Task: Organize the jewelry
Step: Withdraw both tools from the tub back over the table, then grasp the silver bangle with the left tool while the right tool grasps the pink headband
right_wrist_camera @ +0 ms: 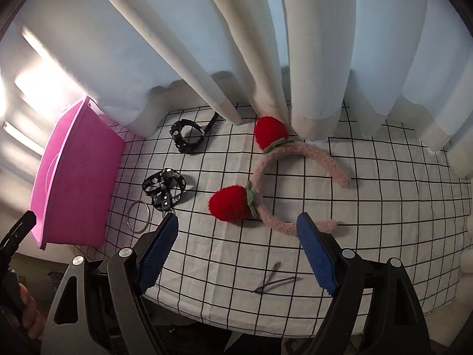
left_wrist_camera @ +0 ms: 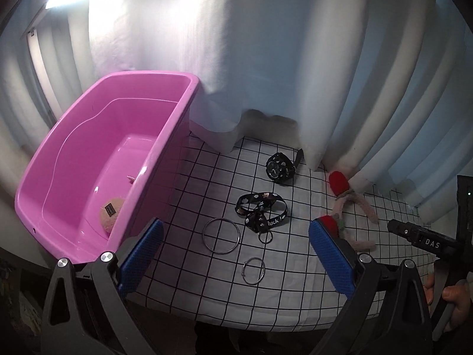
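Observation:
A pink plastic bin (left_wrist_camera: pixel 165 145) stands at the left of the checked cloth; a fuzzy pink item (left_wrist_camera: pixel 111 214) lies inside it. On the cloth lie a black watch (left_wrist_camera: pixel 279 168), a black printed ribbon strap (left_wrist_camera: pixel 261 211), a large metal bangle (left_wrist_camera: pixel 221 236) and a small metal ring (left_wrist_camera: pixel 253 270). My left gripper (left_wrist_camera: pixel 235 254) is open and empty above the rings. In the right wrist view a pink headband with two red strawberries (right_wrist_camera: pixel 266 174) lies ahead, and a thin hair clip (right_wrist_camera: pixel 273 281) lies near. My right gripper (right_wrist_camera: pixel 238 251) is open and empty.
White curtains (right_wrist_camera: pixel 295 59) hang along the back edge of the table and touch the cloth. The checked cloth (right_wrist_camera: pixel 384 207) ends at the front edge near both grippers. The bin (right_wrist_camera: pixel 77 183) shows at the left in the right wrist view.

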